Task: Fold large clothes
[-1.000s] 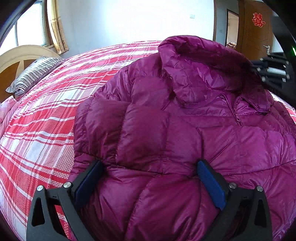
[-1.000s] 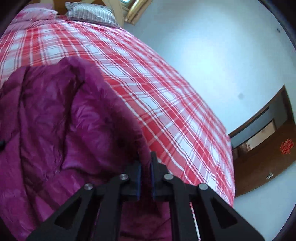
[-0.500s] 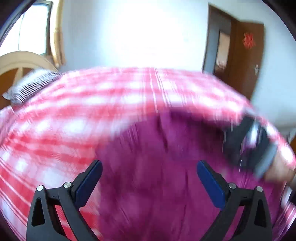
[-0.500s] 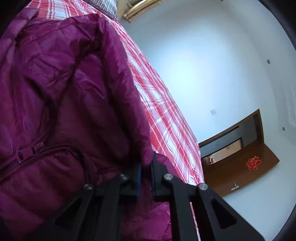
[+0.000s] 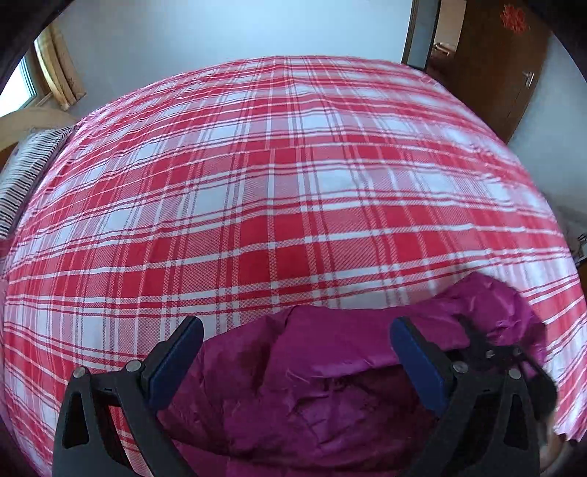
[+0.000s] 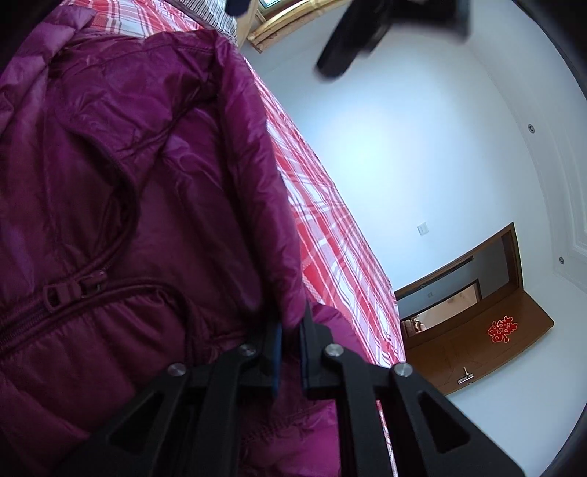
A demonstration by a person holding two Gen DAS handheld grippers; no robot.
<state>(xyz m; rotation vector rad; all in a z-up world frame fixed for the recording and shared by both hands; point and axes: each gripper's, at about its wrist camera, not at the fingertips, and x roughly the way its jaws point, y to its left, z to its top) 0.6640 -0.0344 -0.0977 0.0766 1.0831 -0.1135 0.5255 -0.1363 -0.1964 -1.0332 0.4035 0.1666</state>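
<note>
A purple puffer jacket lies on the red-and-white plaid bed. In the left wrist view only its near part shows, low in the frame. My left gripper is open and empty above it, the blue pads wide apart. My right gripper is shut on the edge of the jacket's hood and holds it up; the zipper shows at the left. The right gripper also shows in the left wrist view, at the jacket's right end. The left gripper shows blurred at the top of the right wrist view.
A striped pillow and a wooden headboard are at the bed's left end. A window with a curtain is behind them. A brown door stands at the back right, also in the right wrist view.
My right gripper has lifted the hood and drawn it over the jacket's body. My left gripper has risen off the jacket and now looks across the bed.
</note>
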